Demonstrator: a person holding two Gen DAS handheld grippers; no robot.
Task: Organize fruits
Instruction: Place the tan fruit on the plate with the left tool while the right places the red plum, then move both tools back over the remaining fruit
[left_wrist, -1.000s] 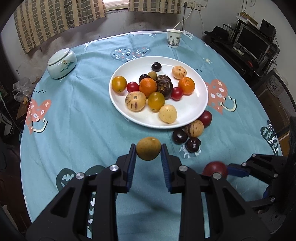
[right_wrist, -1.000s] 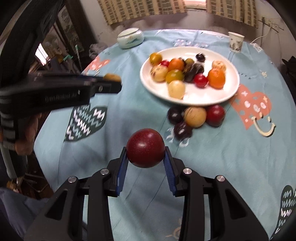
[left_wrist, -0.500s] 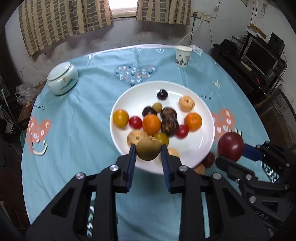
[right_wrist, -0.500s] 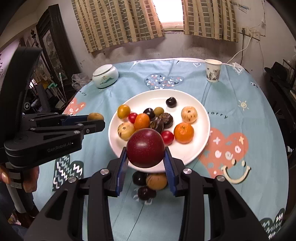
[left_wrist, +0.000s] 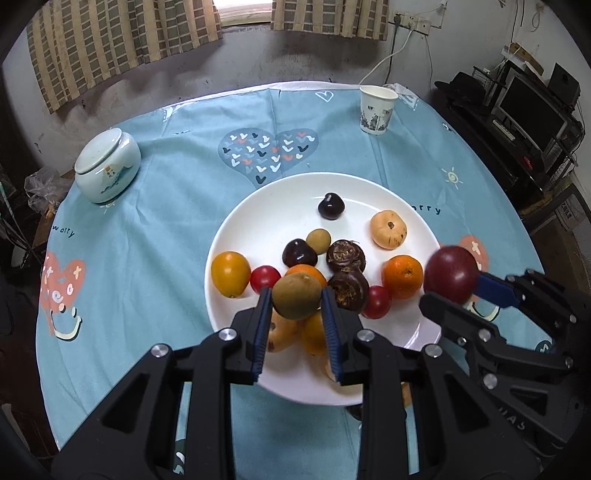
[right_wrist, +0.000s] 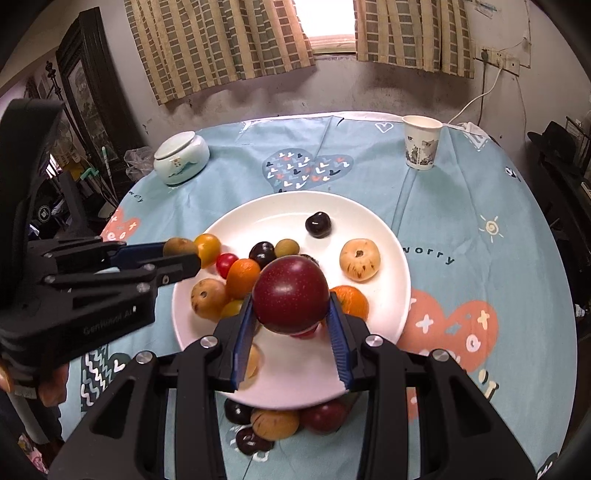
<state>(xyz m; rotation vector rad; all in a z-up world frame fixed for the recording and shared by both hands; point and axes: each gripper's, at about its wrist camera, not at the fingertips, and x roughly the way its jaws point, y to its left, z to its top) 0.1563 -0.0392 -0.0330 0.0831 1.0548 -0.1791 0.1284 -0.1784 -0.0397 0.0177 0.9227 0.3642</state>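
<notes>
Left gripper (left_wrist: 296, 300) is clamped tight on a brownish-green fruit (left_wrist: 296, 295), hanging over the near side of the white plate (left_wrist: 295, 192). Right gripper (right_wrist: 291, 301) squeezes a dark red fruit (right_wrist: 291, 299) over that plate too, and four more fruits (right_wrist: 273, 422) sit on the tablecloth just off its near rim.

Both wrist views look steeply down, perhaps from close, sharing the plate (left_wrist: 236, 229).

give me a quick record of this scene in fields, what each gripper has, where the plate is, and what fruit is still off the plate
left gripper: jaws shut on brownish-green fruit, above the plate's near side
right gripper: jaws shut on dark red fruit, above the plate
plate: white, mid-table, holds many small fruits
off plate: small cluster of fruits on the tablecloth at the near rim
other items: paper cup, lidded ceramic jar
</notes>
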